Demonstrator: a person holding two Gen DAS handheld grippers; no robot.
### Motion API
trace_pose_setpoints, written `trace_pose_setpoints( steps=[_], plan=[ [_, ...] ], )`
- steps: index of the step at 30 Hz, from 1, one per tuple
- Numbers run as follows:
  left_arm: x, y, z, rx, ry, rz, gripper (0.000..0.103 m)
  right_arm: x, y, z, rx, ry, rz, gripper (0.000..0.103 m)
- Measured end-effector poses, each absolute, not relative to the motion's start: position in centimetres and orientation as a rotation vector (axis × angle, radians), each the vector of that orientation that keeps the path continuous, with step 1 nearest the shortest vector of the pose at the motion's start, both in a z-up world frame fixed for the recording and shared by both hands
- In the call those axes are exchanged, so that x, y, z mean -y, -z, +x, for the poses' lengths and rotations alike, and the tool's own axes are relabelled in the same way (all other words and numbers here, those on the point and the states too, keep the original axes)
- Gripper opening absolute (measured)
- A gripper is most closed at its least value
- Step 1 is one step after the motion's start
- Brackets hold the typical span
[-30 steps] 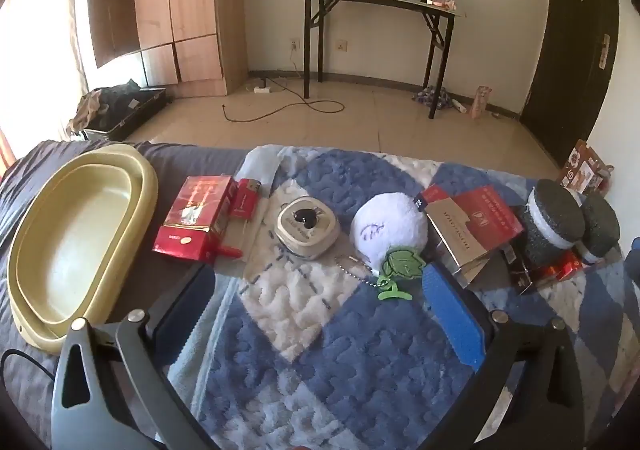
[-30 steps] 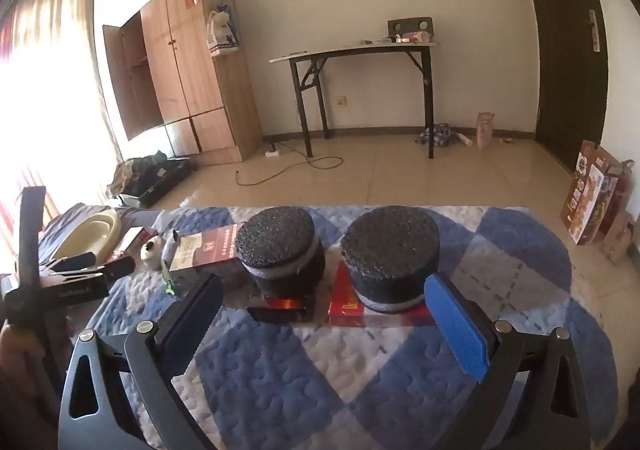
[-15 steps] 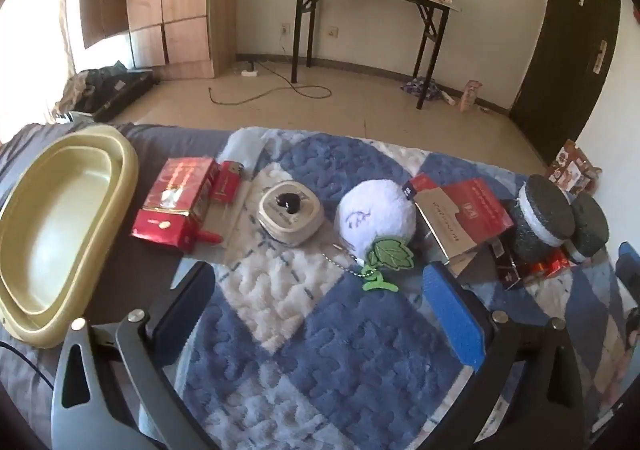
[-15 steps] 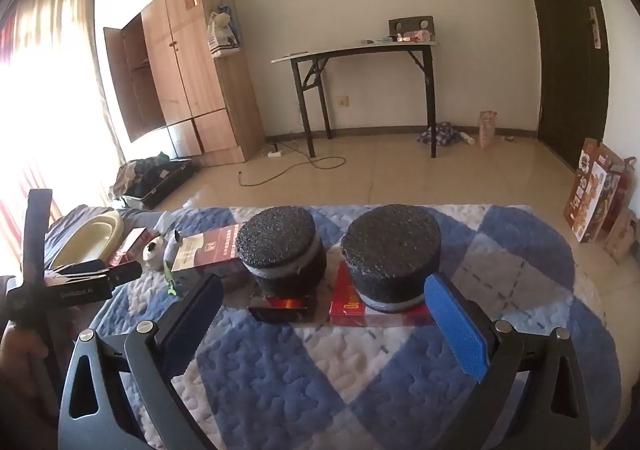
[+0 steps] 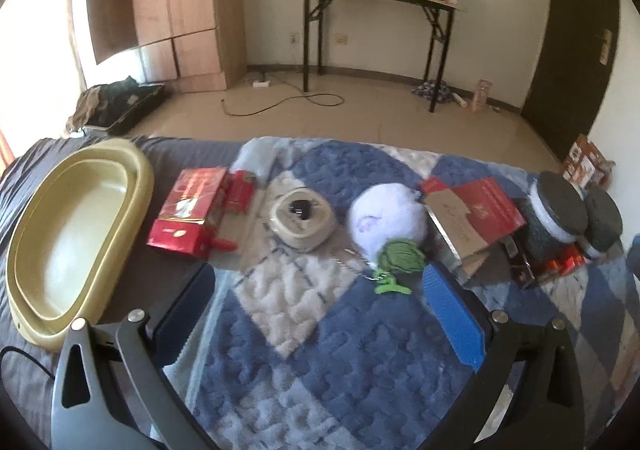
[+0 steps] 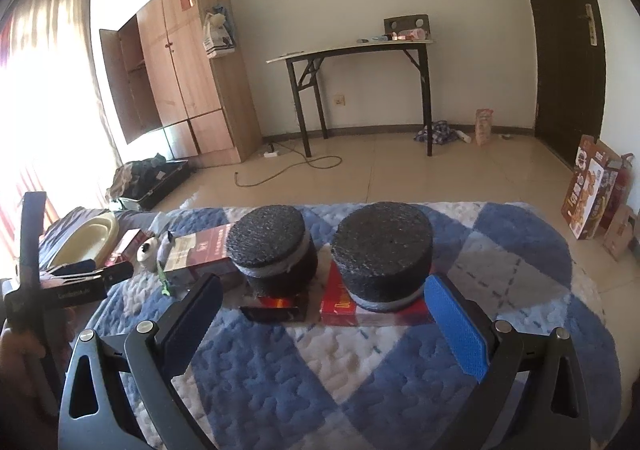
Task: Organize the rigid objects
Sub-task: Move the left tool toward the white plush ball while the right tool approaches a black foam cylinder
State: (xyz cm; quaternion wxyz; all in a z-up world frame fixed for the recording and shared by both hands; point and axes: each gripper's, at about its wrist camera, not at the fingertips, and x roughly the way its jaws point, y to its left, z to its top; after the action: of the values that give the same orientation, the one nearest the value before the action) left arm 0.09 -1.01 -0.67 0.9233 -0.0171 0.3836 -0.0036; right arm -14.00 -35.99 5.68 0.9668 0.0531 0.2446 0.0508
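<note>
Blue quilt [image 5: 320,350] lies bare between left claw [image 5: 316,310] and boxes.

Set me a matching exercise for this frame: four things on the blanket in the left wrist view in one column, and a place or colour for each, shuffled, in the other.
Things:
1. yellow basin
2. red box
3. white plush ball
4. dark foam cylinders

Descriptions:
A. far right of the row, standing on small red packs
B. far left, nothing in it
C. middle of the row, a green leaf charm in front of it
D. flat on the blanket, just right of the basin

Pairs: 1-B, 2-D, 3-C, 4-A
</note>
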Motion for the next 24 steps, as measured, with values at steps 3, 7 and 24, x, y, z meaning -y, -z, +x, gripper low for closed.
trace_pose_setpoints(
  steps=[3,7,24],
  plan=[
    [1.7,0.8,-0.1,-0.807,0.052,-0.049,0.103,36.0,-5.5,-13.9,-0.501,-0.091,0.1,0.103],
    [2.0,0.5,-0.9,-0.805,0.105,-0.054,0.103,35.7,-5.5,-14.0,-0.491,-0.09,0.094,0.103],
    [-2.6,-1.7,-1.7,-0.747,0.061,-0.174,0.103,33.8,-9.6,-14.5,-0.579,-0.141,0.071,0.103]
  ],
)
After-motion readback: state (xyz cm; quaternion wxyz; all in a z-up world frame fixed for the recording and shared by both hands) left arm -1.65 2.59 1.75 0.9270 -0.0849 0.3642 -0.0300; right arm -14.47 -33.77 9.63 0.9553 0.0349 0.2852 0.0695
